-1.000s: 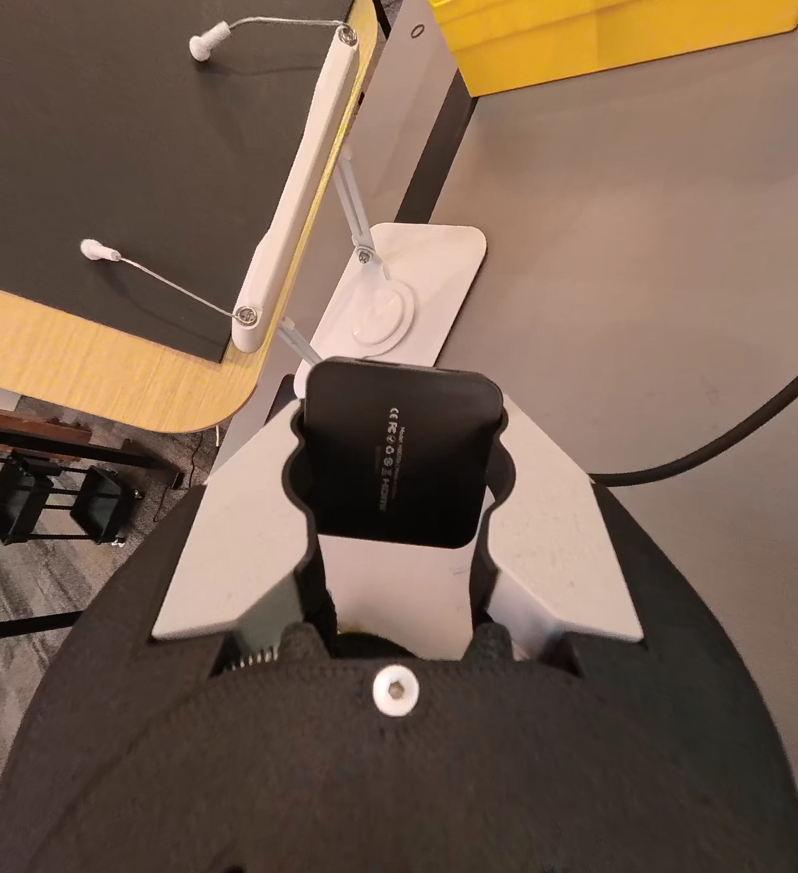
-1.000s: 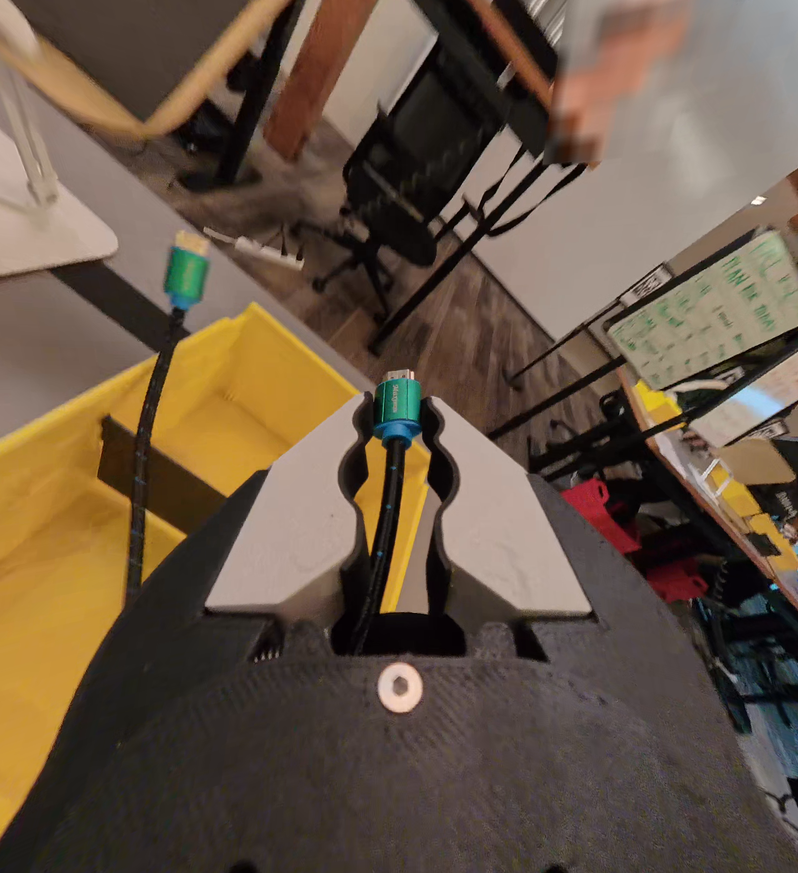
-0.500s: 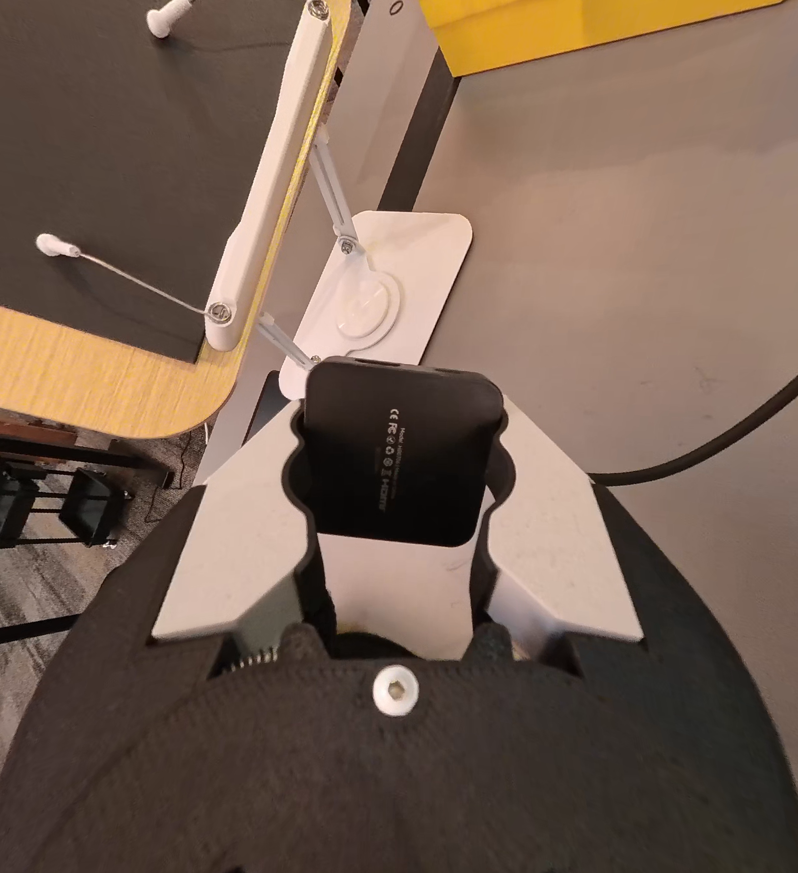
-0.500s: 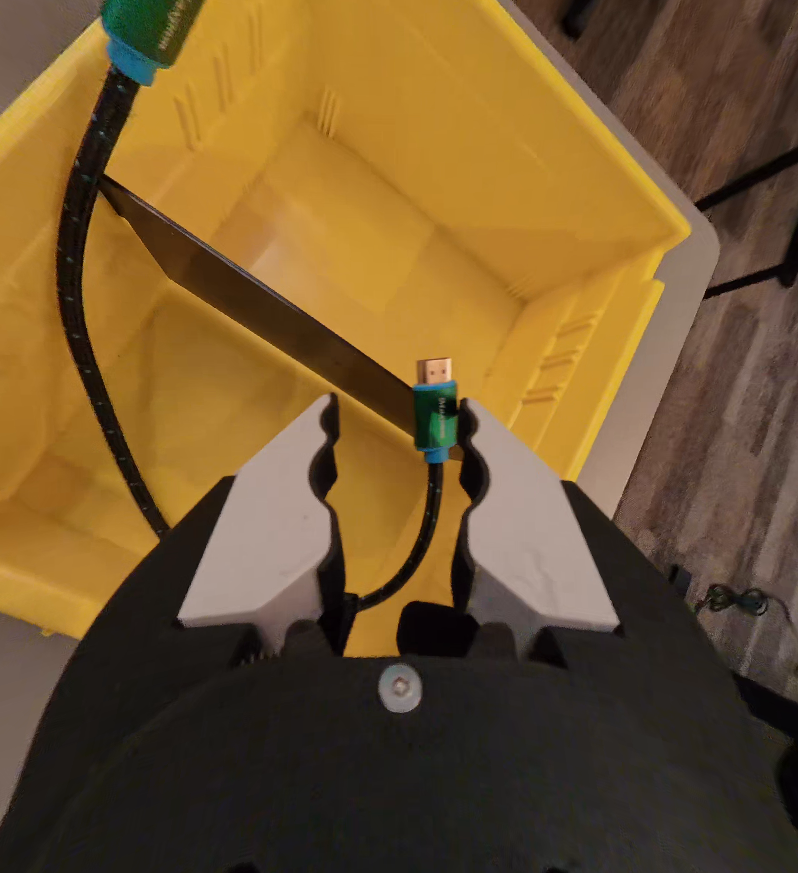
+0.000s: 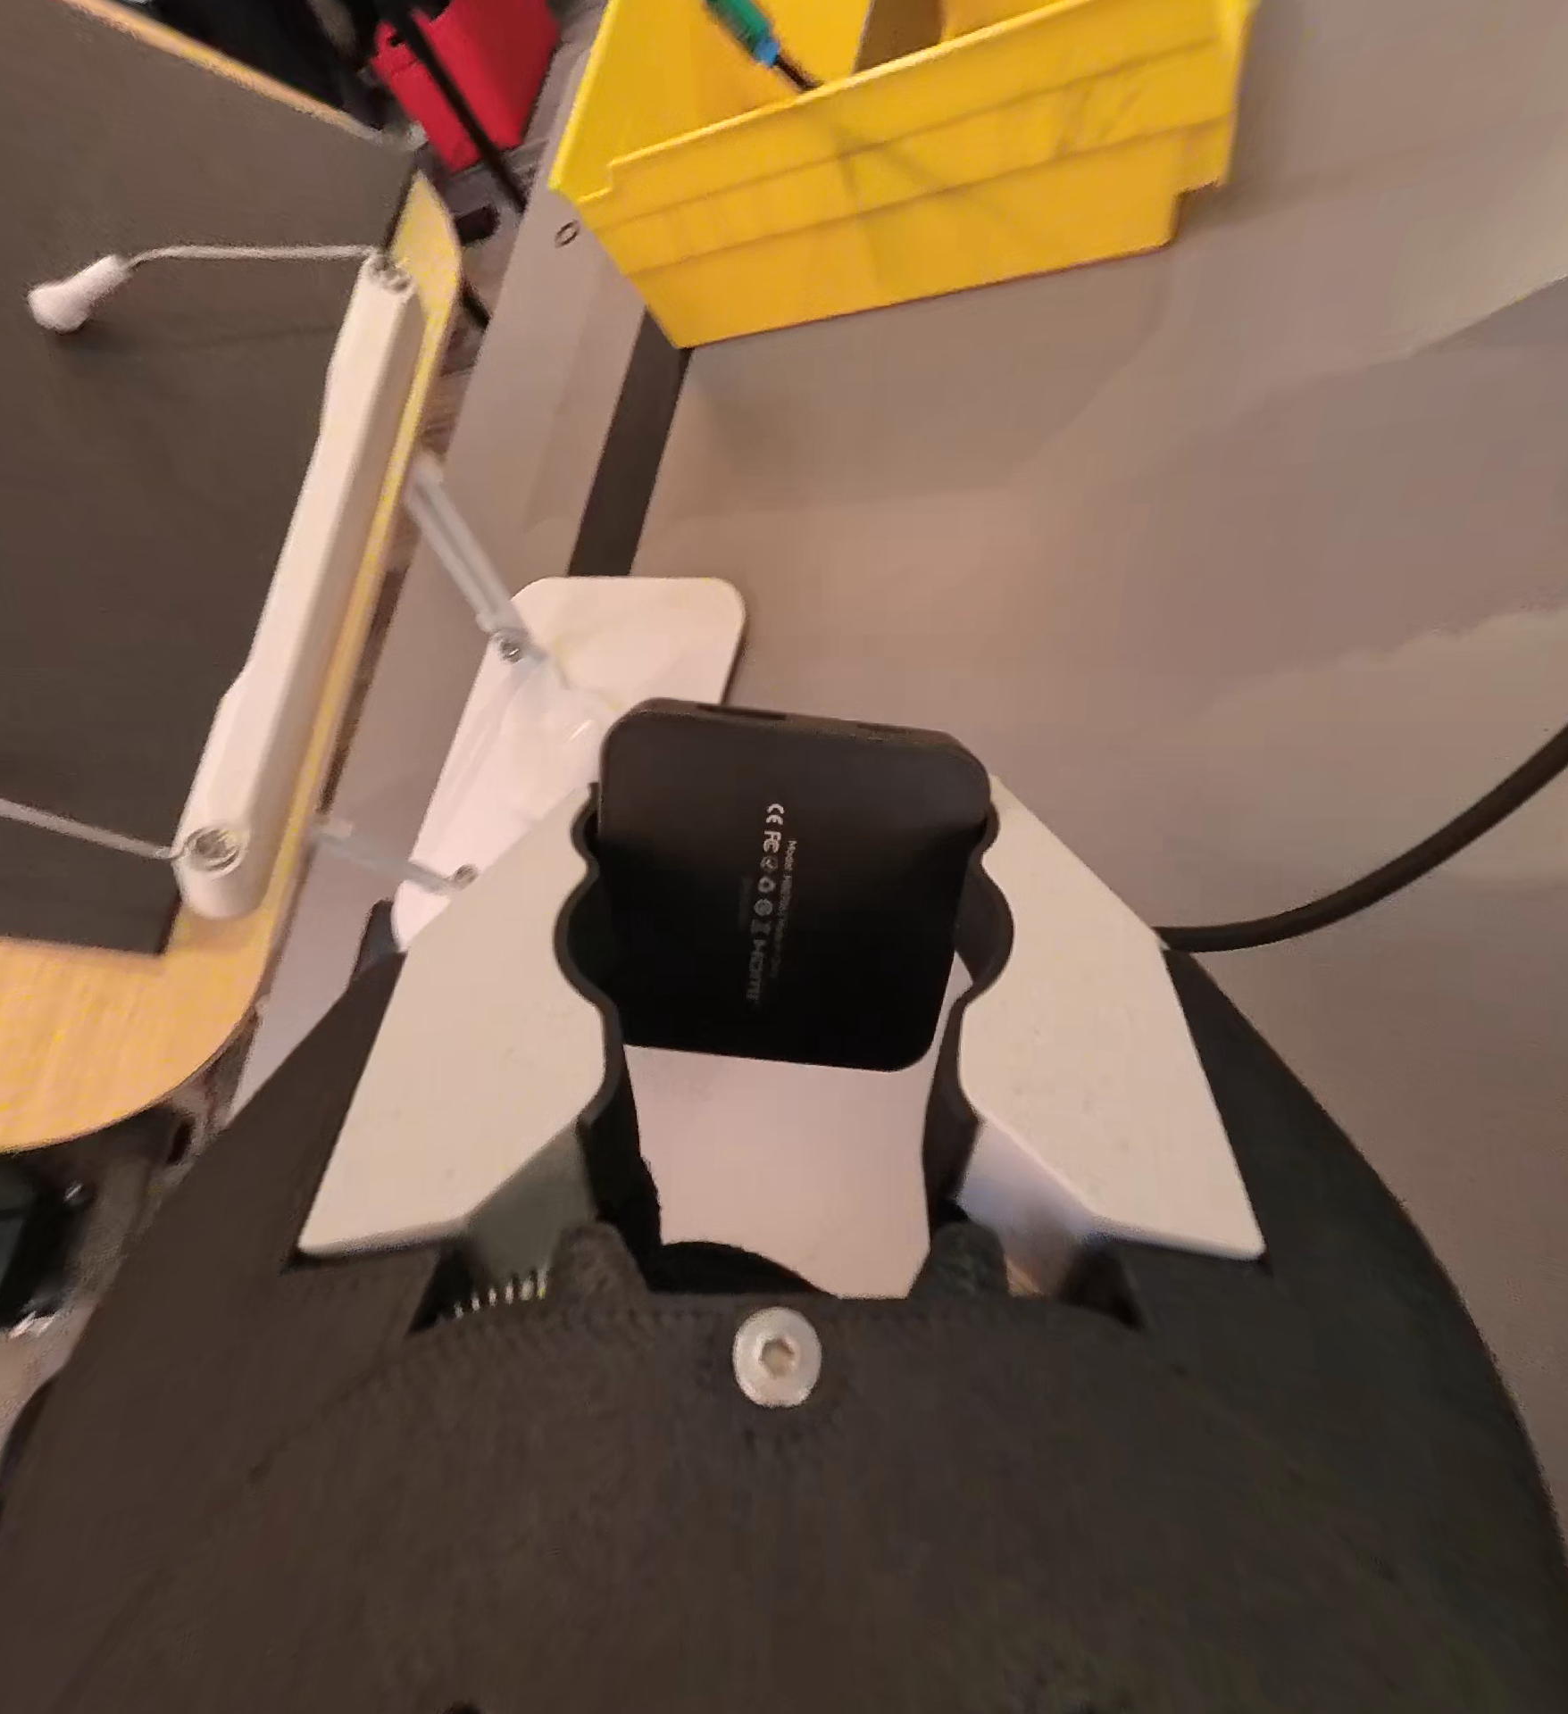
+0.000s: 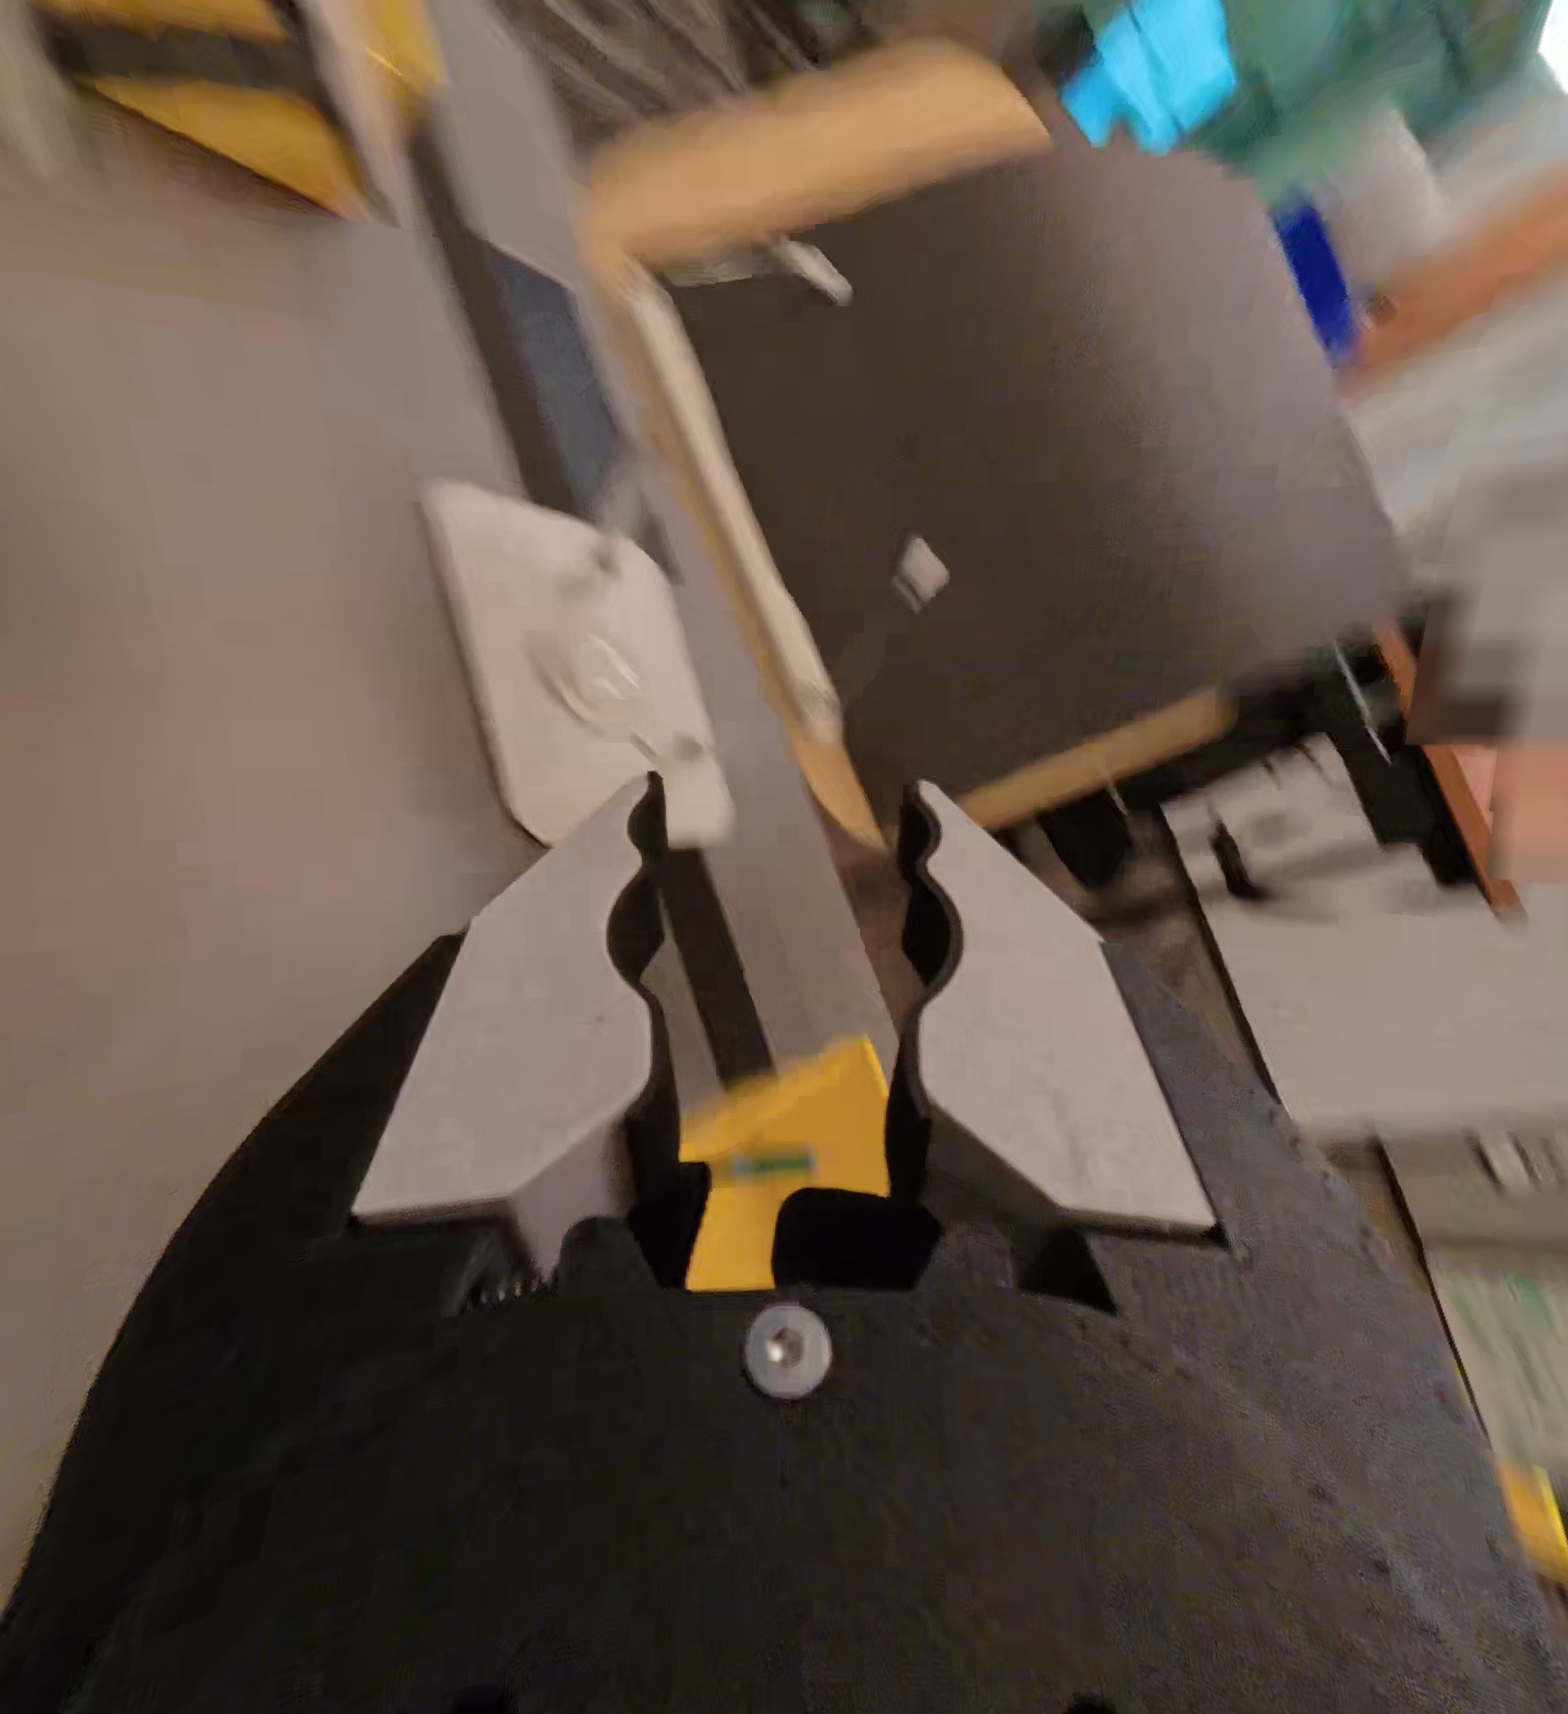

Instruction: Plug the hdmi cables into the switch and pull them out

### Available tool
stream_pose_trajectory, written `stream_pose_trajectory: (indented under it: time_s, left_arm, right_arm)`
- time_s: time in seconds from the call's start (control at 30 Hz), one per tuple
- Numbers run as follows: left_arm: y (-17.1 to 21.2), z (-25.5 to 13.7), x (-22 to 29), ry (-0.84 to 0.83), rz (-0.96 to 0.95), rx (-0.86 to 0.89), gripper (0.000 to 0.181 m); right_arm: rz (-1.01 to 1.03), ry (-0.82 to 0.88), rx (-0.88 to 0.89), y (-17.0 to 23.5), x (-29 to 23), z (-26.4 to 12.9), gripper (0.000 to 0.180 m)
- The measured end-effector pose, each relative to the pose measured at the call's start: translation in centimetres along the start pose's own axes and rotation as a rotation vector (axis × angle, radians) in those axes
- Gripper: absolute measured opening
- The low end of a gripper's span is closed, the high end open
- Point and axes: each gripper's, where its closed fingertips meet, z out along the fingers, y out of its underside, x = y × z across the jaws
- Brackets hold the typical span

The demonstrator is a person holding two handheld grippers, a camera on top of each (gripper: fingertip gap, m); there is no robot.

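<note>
The left tool (image 5: 785, 816) is clamped on the black switch (image 5: 785, 890), its two pale fingers pressing the switch's side edges so that the flat face bearing small white print looks up at the camera and the port edge points away, forward of the fingertips. The switch is held above the grey bench (image 5: 1133, 556), over the near corner of a white stand base (image 5: 641, 631) whose thin struts rise to a white bar on a wood-edged board with a dark mat (image 5: 112, 519). A thick black cable (image 5: 1374, 863) curves across the bench on the right and runs behind the right finger. At the far edge of the bench sits a yellow bin (image 5: 901, 185), and inside it a green-shelled hdmi cable plug (image 5: 739, 28) with a blue collar lies against the cardboard divider. The right wrist view is heavily smeared. There, the right tool (image 6: 785, 807) stands with its fingers well apart and nothing gripped between them; through the gap the white stand base (image 6: 558, 649), the grey bench (image 6: 159, 556) and the dark mat board (image 6: 1040, 445) show. Low between the fingers lies a yellow shape, probably a corner of the yellow bin (image 6: 790, 1141), with a faint green streak on it that is too blurred to identify.
</note>
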Motion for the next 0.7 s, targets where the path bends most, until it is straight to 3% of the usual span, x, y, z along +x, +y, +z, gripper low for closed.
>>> stream_pose_trajectory:
  time_s: [0.13, 0.27, 0.5, 0.7]
  left_arm:
    - [-0.9, 0.1, 2.4, 0.137, -0.007, 0.055, 0.073]
    - [-1.4, -0.4, 4.9, 0.293, -0.016, 0.099, 0.073]
    - [-1.9, -1.2, 8.7, 0.517, -0.014, 0.137, 0.073]
    - [-2.1, -1.5, 11.0, 0.637, 0.001, 0.143, 0.074]
  right_arm:
    - [-0.204, -0.277, 0.190, -8.3, -8.3, 3.6, 0.046]
    - [-0.391, -0.355, 0.236, -11.8, -13.3, 5.6, 0.043]
    - [-0.546, -0.442, 0.215, -12.9, -18.5, 8.3, 0.043]
    - [-0.570, -0.531, 0.238, -13.2, -21.2, 9.0, 0.019]
